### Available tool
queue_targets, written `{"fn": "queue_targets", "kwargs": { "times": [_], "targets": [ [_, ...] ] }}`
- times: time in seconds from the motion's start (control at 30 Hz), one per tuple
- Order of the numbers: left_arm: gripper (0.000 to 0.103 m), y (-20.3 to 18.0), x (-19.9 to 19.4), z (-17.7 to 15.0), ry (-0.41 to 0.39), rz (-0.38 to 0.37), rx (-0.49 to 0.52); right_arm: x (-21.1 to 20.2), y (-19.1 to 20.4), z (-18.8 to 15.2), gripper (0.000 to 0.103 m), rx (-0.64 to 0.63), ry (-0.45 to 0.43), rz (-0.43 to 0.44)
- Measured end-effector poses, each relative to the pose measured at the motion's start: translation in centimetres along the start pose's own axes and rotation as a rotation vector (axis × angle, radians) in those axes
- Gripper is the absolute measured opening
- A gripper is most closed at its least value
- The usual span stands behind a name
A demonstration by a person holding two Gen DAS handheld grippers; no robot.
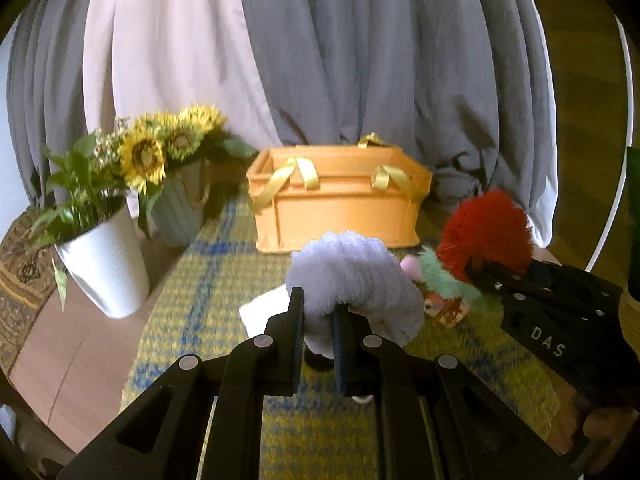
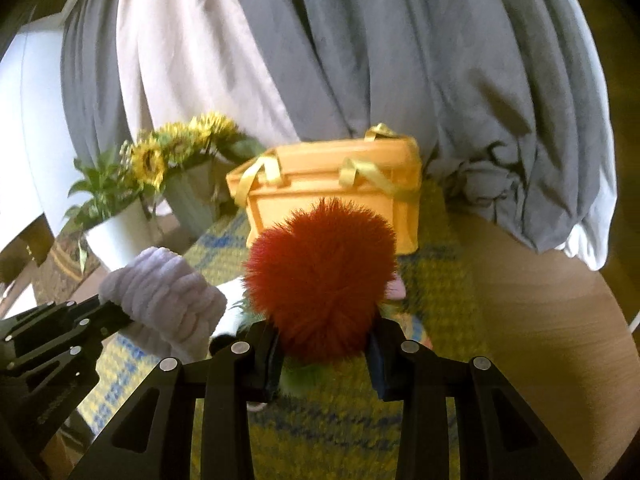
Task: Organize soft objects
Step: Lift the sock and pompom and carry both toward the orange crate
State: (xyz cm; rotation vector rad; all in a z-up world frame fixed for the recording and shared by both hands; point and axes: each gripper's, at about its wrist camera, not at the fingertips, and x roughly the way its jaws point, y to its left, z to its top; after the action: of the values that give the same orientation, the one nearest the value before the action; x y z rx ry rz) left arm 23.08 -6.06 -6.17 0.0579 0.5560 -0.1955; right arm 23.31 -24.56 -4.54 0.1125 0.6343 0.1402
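Observation:
My left gripper (image 1: pixel 319 322) is shut on a lilac ribbed plush band (image 1: pixel 352 280), held above the yellow-and-blue checked mat (image 1: pixel 208 304); the band also shows in the right wrist view (image 2: pixel 168 300). My right gripper (image 2: pixel 324 350) is shut on a red fluffy pom-pom (image 2: pixel 322 276), which also shows in the left wrist view (image 1: pixel 486 232), to the right of the band. An open orange crate (image 1: pixel 340 208) with yellow ribbon handles stands on the mat behind both; it also shows in the right wrist view (image 2: pixel 332 184). A green fuzzy toy (image 1: pixel 444 280) with a pink part lies on the mat between the grippers.
A white pot with green plants (image 1: pixel 104 268) and a grey vase of sunflowers (image 1: pixel 176 208) stand left of the crate. Grey and white curtains (image 1: pixel 320 60) hang behind. A white card (image 1: pixel 264 312) lies on the mat under the band. Bare wooden tabletop (image 2: pixel 540 320) lies right.

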Motion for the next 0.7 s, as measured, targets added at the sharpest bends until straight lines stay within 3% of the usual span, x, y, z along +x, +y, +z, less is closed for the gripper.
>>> {"fn": "queue_targets", "kwargs": {
  "times": [0.7],
  "targets": [
    [0.014, 2.2, 0.0, 6.3, -0.179, -0.029, 0.015, -2.0, 2.1, 5.2, 0.036, 0.019, -0.178, -0.083]
  ]
}}
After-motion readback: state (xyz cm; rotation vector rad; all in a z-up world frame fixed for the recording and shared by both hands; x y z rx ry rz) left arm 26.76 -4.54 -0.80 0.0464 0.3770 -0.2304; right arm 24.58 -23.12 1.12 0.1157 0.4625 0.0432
